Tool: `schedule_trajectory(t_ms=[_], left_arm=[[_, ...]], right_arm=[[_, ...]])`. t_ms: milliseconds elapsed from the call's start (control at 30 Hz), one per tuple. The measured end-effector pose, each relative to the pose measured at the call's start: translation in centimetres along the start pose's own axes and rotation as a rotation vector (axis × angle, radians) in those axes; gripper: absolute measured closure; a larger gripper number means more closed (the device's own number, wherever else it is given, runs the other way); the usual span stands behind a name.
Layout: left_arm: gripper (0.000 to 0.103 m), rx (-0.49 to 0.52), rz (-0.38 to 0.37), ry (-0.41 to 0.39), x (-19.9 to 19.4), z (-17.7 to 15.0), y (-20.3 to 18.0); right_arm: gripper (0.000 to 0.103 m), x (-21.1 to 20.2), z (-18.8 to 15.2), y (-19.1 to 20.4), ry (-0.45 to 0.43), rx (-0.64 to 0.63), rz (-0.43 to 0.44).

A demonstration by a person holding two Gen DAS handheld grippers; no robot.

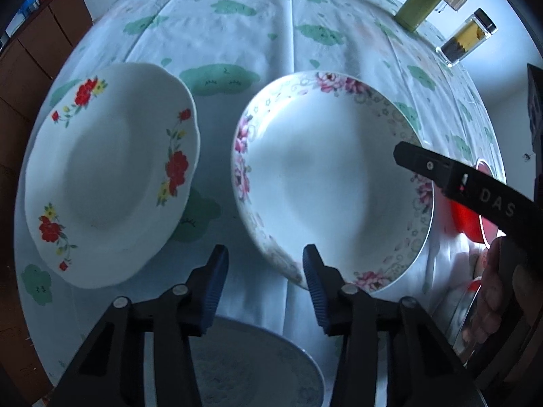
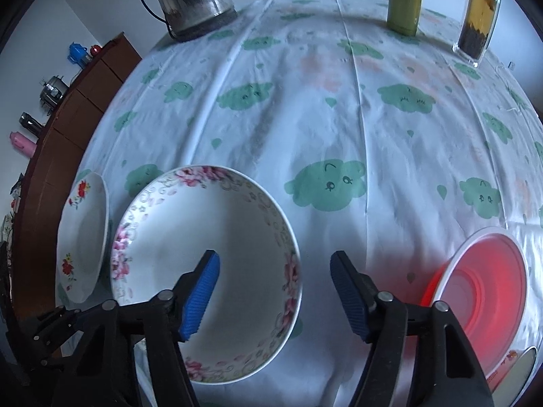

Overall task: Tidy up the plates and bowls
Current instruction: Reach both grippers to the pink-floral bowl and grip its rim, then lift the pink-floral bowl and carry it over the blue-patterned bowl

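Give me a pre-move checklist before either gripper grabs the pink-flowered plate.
1. Left gripper empty, jaws apart: ok.
2. Right gripper empty, jaws apart: ok.
3. Pink-flowered plate holds nothing: ok.
4. Plate rim lies between the right gripper's pads: ok, its right edge sits in the gap, not yet pinched.
5. Red-flowered plate apart from the pink one: ok, tablecloth shows between them.
6. Red bowl clear of the right gripper: ok, though close beside it.
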State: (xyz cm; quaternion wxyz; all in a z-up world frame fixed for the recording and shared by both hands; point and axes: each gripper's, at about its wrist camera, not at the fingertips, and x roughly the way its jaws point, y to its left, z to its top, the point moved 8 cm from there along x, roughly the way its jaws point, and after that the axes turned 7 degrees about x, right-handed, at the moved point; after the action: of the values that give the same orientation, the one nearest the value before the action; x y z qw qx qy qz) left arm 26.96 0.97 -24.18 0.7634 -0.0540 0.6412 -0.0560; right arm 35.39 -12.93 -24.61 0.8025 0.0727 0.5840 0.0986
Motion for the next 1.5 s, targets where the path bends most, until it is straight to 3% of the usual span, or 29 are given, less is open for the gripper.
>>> schedule_trajectory(t_ms=[133, 367, 1000, 1500], left_arm=[[0.062, 0.001, 0.000, 0.005, 0.5, 0.4, -0.3], [0.067, -0.014, -0.002, 0.008, 1.1, 1.0, -0.3], [0.070, -0.041, 0.009, 0.004, 1.5, 2.1, -0.5], [0.071, -0.039, 0.030, -0.004, 1.4, 2.3, -0.6]], right_arm=[[0.052, 1.1, -0.1, -0.1, 0.036, -0.004, 0.003], [0.060, 2.1, 0.1, -0.2, 0.061, -0.015, 0.002], [0.063, 2.6, 1.0, 0.0, 0.068, -0.030, 0.003], [0.074, 2.6, 1.0, 0.5, 0.071, -0.043, 0.031]])
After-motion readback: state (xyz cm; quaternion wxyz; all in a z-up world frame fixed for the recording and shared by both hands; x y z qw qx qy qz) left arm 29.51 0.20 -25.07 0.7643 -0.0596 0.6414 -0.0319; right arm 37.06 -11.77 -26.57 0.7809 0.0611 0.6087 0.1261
